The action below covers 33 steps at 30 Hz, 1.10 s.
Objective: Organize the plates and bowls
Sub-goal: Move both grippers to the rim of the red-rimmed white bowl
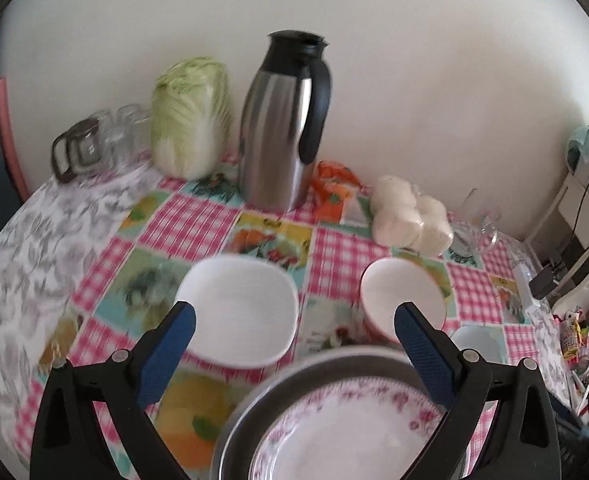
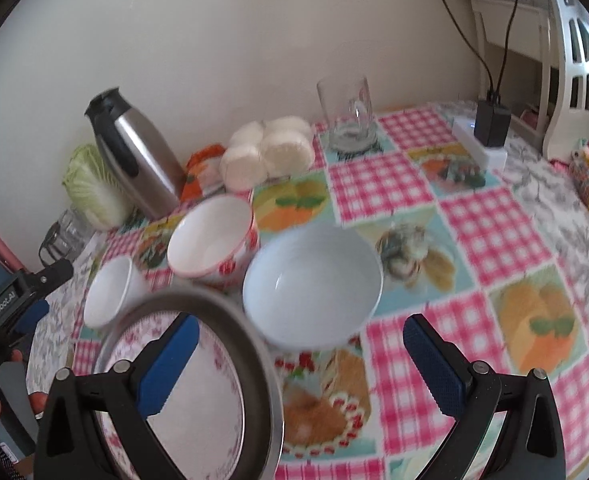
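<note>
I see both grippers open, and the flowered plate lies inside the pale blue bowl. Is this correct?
Not quite. The right wrist view shows the flowered plate lying in a metal pan, not in the pale blue bowl, which is empty. Both the left gripper and right gripper are open.

Each claw has black angular arms, silver pivot screws and blue textured pads; the left body reads "GenRobot.AI".

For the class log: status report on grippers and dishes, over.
Left gripper open, empty. Right gripper open, empty. Floral plate in metal pan; three bowls loose on tablecloth. Nothing blocking.
</note>
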Each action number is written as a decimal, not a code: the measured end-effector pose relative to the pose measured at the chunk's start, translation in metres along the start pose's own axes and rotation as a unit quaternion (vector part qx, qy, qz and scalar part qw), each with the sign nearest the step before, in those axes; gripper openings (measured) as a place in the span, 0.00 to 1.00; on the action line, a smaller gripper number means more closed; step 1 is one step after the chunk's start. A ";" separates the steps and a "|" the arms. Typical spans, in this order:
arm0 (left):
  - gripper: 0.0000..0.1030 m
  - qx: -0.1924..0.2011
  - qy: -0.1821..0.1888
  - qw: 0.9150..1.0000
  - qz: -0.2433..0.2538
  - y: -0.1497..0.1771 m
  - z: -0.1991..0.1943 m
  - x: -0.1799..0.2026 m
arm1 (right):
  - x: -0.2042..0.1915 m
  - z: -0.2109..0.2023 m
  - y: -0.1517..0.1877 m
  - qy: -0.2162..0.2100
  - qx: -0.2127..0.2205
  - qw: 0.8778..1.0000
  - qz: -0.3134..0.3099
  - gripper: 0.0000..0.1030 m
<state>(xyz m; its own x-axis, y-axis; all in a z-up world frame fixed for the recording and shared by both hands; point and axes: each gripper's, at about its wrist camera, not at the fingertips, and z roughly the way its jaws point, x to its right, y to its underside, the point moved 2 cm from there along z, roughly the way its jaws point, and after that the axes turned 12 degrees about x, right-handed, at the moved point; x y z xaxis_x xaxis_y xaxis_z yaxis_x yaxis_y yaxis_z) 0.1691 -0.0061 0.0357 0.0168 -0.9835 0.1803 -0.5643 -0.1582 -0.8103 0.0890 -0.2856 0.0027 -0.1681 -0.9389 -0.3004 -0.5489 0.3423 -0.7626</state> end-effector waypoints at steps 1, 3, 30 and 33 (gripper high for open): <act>0.97 -0.003 0.008 1.000 0.003 -0.007 0.004 0.001 | 0.000 0.001 -0.007 0.000 0.002 1.000 -0.002 1.00; 0.97 -0.015 0.026 1.000 0.000 -0.017 0.012 0.002 | -0.002 0.004 -0.023 0.005 0.008 1.000 -0.014 1.00; 0.75 -0.174 0.053 0.979 0.088 -0.022 0.129 0.049 | -0.057 0.132 -0.062 0.006 -0.091 0.993 -0.077 0.66; 0.62 -0.195 0.059 0.975 0.086 -0.013 0.139 0.054 | -0.060 0.143 -0.058 0.005 -0.107 0.991 -0.085 0.54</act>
<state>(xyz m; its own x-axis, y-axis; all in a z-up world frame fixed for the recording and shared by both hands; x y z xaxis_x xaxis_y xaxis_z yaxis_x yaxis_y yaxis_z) 0.2922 -0.0698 -0.0218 -0.1881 -0.9719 0.1417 -0.8219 0.0768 -0.5644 0.2479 -0.2435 -0.0169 -0.0647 -0.9831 -0.1714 -0.7314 0.1635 -0.6620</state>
